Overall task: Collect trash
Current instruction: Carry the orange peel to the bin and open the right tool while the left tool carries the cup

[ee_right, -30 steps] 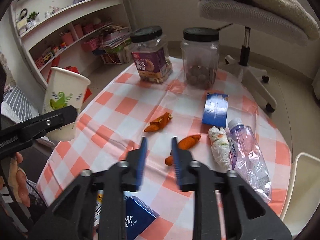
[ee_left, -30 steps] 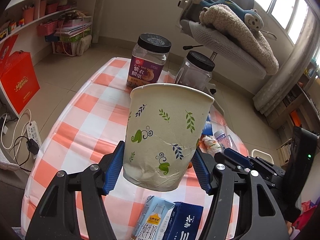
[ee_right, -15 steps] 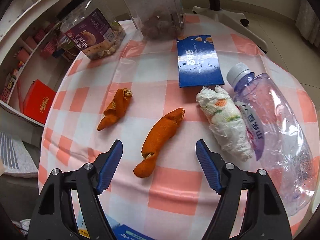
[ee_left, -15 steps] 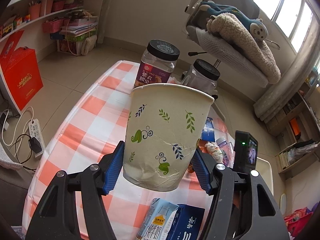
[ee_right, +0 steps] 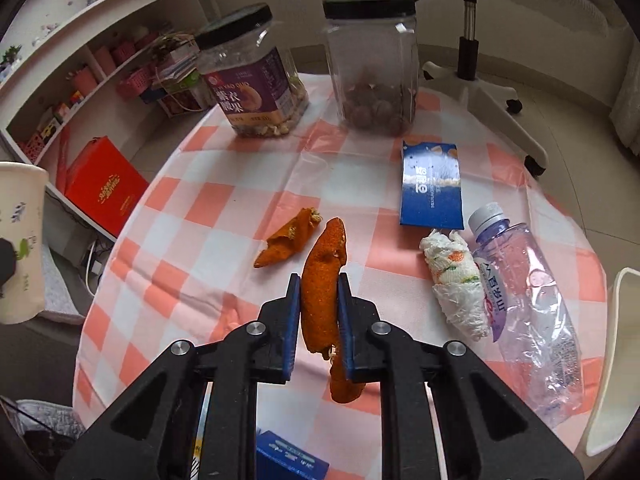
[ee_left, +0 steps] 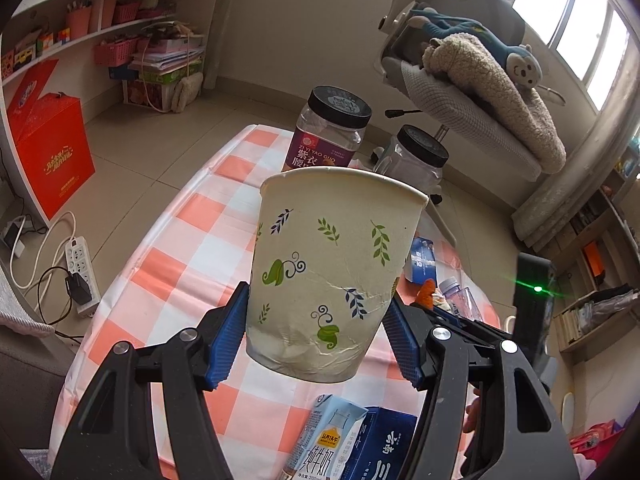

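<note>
- Left wrist view: the left gripper [ee_left: 316, 322] holds a paper cup [ee_left: 334, 264] printed with leaves, its blue pads pressed against the cup's lower sides. The cup stands nearly upright, mouth up, raised above the table [ee_left: 192, 248] with its orange-and-white checked cloth.
- Beyond the cup stand two clear jars with black lids: a purple-labelled jar [ee_left: 330, 134] and a plain jar [ee_left: 418, 158] just beside it.
- Below the cup, at the table's near edge, lie a milk carton [ee_left: 326, 438] and a dark blue box [ee_left: 380, 446], touching each other.
- To the right, part of the right gripper's body with a green light is in view.
- Right wrist view: the right gripper [ee_right: 319, 300] is clamped on an orange peel [ee_right: 324, 284]; the peel runs lengthwise between the pads and sticks out past both ends of them.
- A second orange peel [ee_right: 288, 240] lies on the cloth just left of the held one's tip.
- On the right lie a crumpled printed tissue [ee_right: 456, 280], a crushed clear plastic bottle [ee_right: 528, 292] touching it, and a flat blue packet [ee_right: 430, 188] beyond them.
- The two jars stand at the far edge of the table.
- The cup shows at the left edge of this view, well apart from the held peel.
</note>
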